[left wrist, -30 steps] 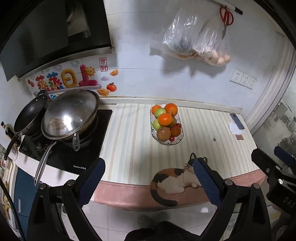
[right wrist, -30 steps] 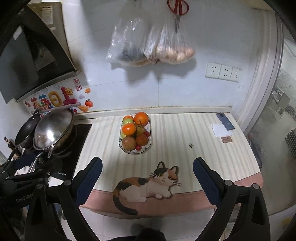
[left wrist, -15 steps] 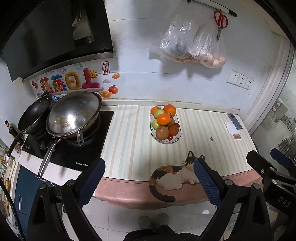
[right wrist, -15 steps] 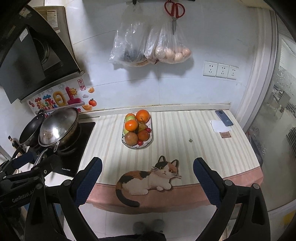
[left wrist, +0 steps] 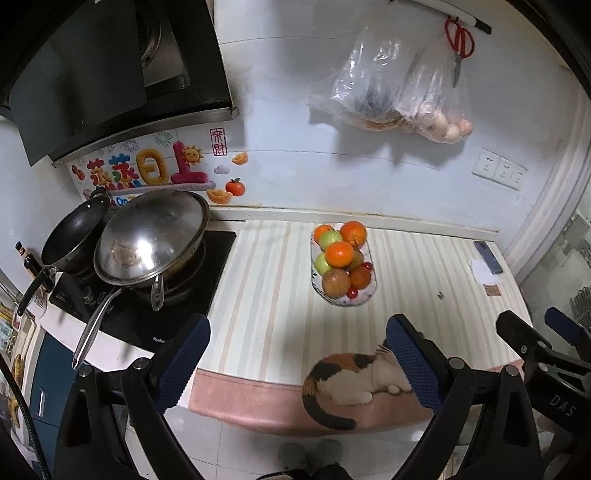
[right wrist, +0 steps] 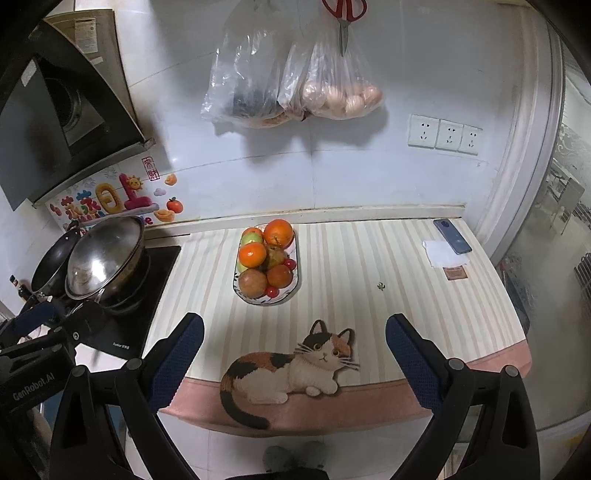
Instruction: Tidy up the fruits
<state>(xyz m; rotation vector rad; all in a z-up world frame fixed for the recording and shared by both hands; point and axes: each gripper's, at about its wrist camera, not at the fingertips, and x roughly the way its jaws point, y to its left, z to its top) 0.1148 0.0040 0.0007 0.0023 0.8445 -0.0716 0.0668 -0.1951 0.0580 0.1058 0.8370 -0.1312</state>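
A white oval plate (left wrist: pixel 364 297) (right wrist: pixel 291 291) stands on the striped counter, piled with oranges (left wrist: pixel 339 254) (right wrist: pixel 279 233), green apples (left wrist: pixel 330 239), a brownish fruit (right wrist: pixel 252 283) and small red cherry tomatoes (right wrist: pixel 272 292). My left gripper (left wrist: pixel 297 356) is open and empty, held back from the counter's front edge, well short of the plate. My right gripper (right wrist: pixel 294 354) is open and empty too, above the cat picture at the front edge. The right gripper also shows at the right of the left wrist view (left wrist: pixel 543 341).
A striped mat with a cat picture (right wrist: pixel 295 363) covers the counter. A steel wok (left wrist: pixel 151 236) and black pan (left wrist: pixel 72 236) sit on the stove at left. A phone (right wrist: pixel 452 241) and paper lie at right. Plastic bags (right wrist: pixel 291 92) and scissors (right wrist: pixel 343 14) hang on the wall.
Both grippers have drifted a little nearer to the counter after pulling back slightly; the plate looks somewhat larger. Both stay open and empty. Nothing on the counter has moved.
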